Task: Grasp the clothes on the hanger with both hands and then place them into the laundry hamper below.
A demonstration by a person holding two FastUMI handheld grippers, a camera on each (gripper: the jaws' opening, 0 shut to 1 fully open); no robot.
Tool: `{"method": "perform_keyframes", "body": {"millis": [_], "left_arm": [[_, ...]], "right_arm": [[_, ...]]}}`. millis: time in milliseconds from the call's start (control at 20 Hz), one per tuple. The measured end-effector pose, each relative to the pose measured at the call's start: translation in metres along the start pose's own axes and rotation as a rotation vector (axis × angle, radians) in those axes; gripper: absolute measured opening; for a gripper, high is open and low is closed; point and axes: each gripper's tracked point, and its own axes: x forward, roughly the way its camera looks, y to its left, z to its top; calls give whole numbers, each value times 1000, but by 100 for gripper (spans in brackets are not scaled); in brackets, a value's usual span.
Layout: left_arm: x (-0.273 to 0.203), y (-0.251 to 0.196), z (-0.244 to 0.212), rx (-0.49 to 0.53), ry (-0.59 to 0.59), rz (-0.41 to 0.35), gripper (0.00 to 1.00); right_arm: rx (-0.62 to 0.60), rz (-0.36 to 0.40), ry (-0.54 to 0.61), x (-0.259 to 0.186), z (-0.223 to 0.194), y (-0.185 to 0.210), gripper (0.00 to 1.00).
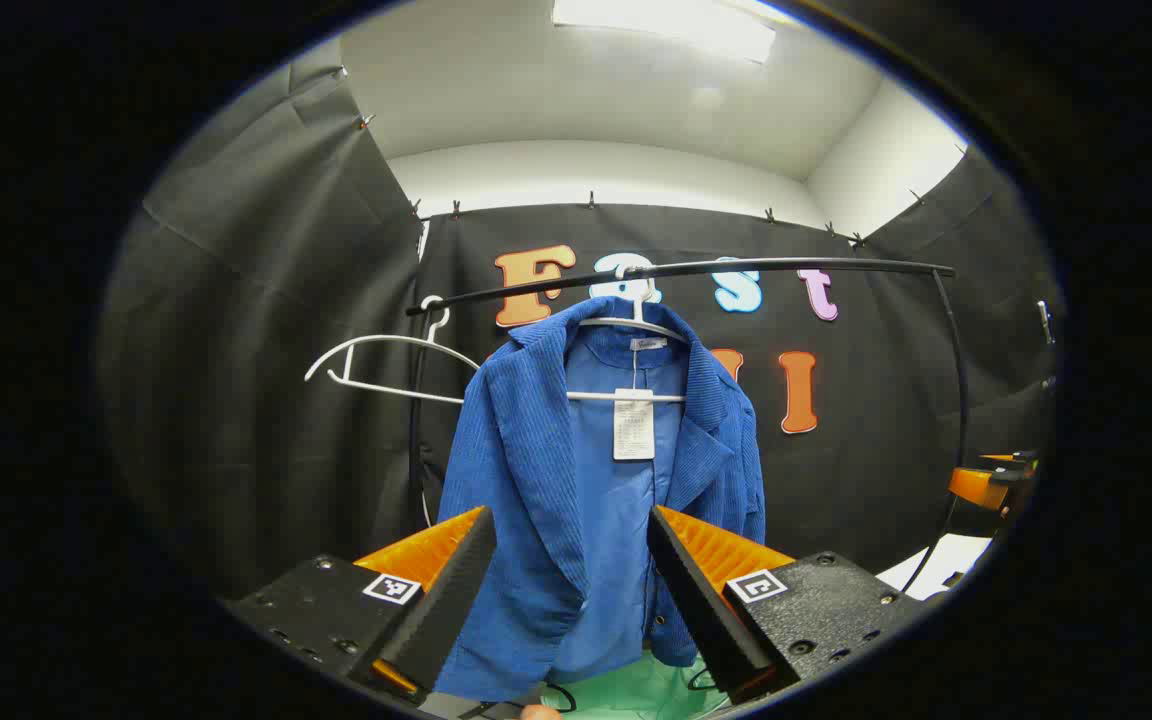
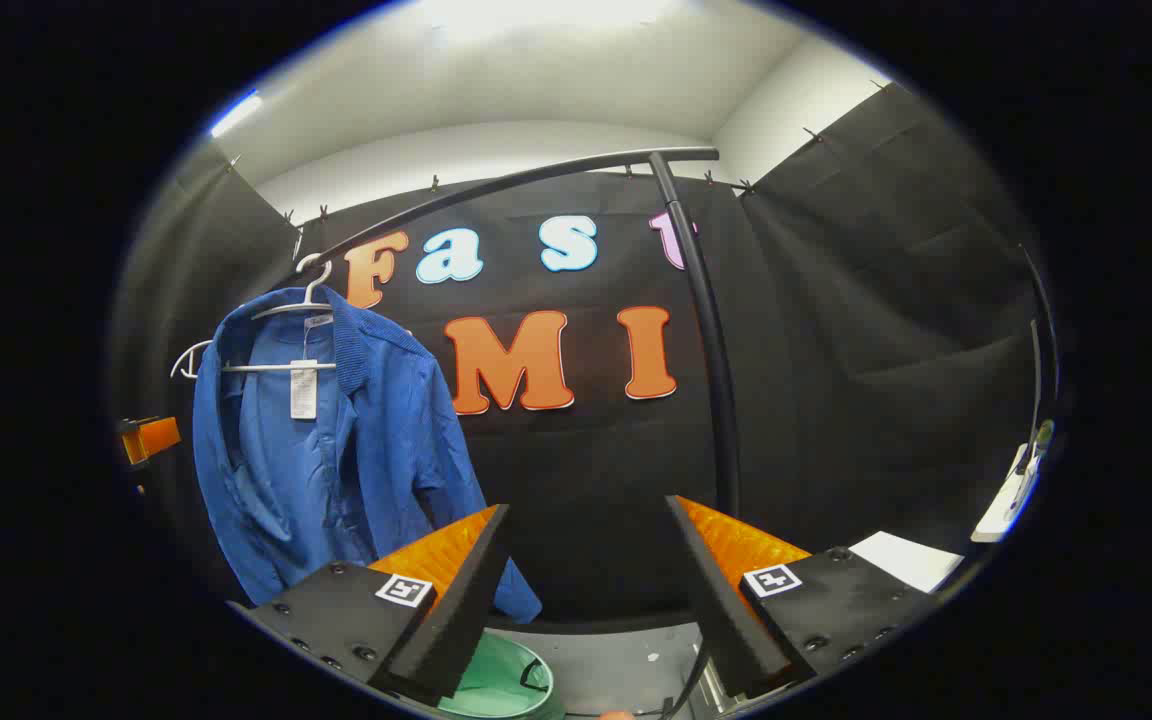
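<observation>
Our left gripper (image 1: 568, 600) is spread wide and holds nothing; in the left gripper view the blue jacket (image 1: 596, 480) hangs straight ahead, its lower front framed between the two fingers, though we cannot tell whether either finger touches the cloth. The jacket sits on a white hanger (image 1: 636, 330) hooked over the black rail (image 1: 696, 270), with a white tag (image 1: 633, 425) dangling at its open collar. An empty white hanger (image 1: 376, 365) hangs just left of it at the rail's left end, its right tip near the jacket's shoulder. Below the jacket's hem a patch of the green laundry hamper (image 1: 636, 690) shows, with open air between hem and hamper.

Our right gripper (image 2: 586, 600) is likewise spread and empty. In the right gripper view the jacket hangs well off to the left, and ahead of the fingers is bare black wall. The rail's upright post (image 2: 711, 370) stands just beyond the right finger. The hamper's rim (image 2: 496, 680) lies low, beside the left finger. At the far left edge of this view a bit of the other gripper shows near the jacket's sleeve
</observation>
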Motion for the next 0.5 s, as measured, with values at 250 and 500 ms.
{"method": "perform_keyframes", "body": {"millis": [250,500], "left_arm": [[11,-10,-3,16,19,-25,95],[12,-18,0,16,4,-53,95]], "right_arm": [[-46,-15,-15,-5,9,-2,98],[-62,-20,-31,-10,16,-4,97]]}}
